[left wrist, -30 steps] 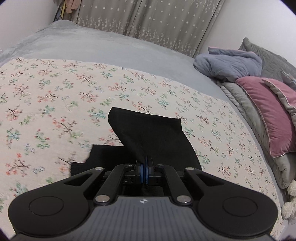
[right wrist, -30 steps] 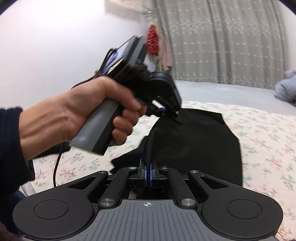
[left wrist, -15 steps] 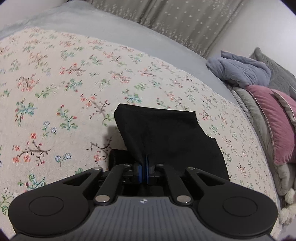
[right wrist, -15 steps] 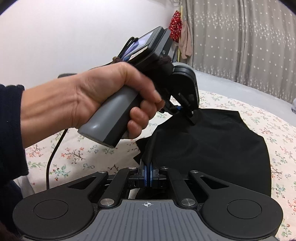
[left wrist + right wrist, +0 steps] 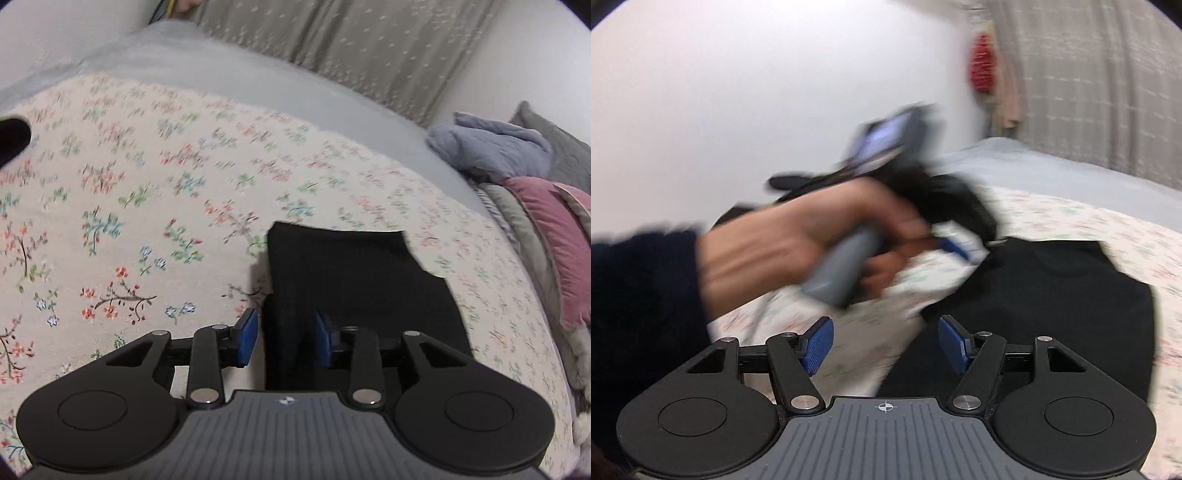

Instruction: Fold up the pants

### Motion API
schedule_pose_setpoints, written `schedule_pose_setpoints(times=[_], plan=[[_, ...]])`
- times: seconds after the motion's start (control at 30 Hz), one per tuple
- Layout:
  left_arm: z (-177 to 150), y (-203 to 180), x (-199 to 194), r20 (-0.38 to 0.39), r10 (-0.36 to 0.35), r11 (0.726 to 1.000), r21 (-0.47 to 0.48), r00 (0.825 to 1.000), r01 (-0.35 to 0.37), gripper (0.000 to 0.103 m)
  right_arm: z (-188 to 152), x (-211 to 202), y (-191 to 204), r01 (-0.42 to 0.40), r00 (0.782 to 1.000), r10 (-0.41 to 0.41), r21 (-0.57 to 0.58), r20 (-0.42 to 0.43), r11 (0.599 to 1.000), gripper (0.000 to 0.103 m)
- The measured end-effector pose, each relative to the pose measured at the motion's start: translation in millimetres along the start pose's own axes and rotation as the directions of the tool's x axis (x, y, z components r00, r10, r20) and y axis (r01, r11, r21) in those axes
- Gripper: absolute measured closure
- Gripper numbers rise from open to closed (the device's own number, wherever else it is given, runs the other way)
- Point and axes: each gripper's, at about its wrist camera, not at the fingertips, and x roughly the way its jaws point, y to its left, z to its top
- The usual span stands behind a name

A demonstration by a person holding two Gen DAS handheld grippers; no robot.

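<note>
The black pants (image 5: 351,280) lie folded on the floral bedspread (image 5: 129,206). My left gripper (image 5: 284,338) hangs low over their near left edge. Its jaws are opening; a fold of black cloth sits between the blue pads (image 5: 247,338) without being pressed. In the right wrist view the pants (image 5: 1034,295) spread out ahead and to the right. My right gripper (image 5: 886,345) is also opening, its pads wide apart over the pants' near edge and the bedspread, gripping nothing. A blurred hand (image 5: 798,251) holds the left gripper (image 5: 955,247) by the pants' far left corner.
A pink pillow (image 5: 554,240), grey pillows and a blue-grey blanket (image 5: 491,147) are piled at the right side of the bed. A grey sheet (image 5: 258,81) covers the far part, with curtains (image 5: 351,44) behind. A white wall (image 5: 738,110) stands to the left.
Both grippers were shut on raised folds of the pants; now both sets of jaws stand apart and the cloth has dropped flat. The left gripper has moved lower and further along the bed.
</note>
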Motion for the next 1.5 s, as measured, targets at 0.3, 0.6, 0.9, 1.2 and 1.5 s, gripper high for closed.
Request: schedule_pose_setpoints(times=[0.3, 0.6, 0.9, 1.2, 1.5], plan=[[-24.8, -12.9, -11.6, -0.033, 0.035, 0.999, 0.026, 0.999, -0.034, 0.073, -8.8, -12.6, -100.8, 0.14, 0.989, -0.121, 0.289, -0.083, 0.947, 0.05], [-23.6, -12.1, -26.4, 0.02, 0.05, 0.993, 0.105, 0.999, -0.052, 0.056, -23.8, -3.1, -87.6, 0.111, 0.98, -0.065, 0.251, -0.186, 0.962, 0.051], [22.1, 7.7, 44.0, -0.042, -0.021, 0.999, -0.041, 0.999, 0.02, 0.06, -27.7, 1.8, -35.9, 0.0, 0.993, 0.014, 0.116, -0.12, 0.993, 0.051], [25.8, -9.6, 48.5, 0.026, 0.056, 0.998, 0.027, 0.998, -0.057, 0.103, -44.1, 30.9, 49.3, 0.019, 0.994, -0.044, -0.24, -0.097, 0.971, 0.052], [40.2, -35.3, 27.2, 0.133, 0.019, 0.992, 0.124, 0.991, -0.036, 0.103, -43.7, 48.2, 60.7, 0.218, 0.975, -0.217, -0.287, 0.036, 0.933, 0.103]])
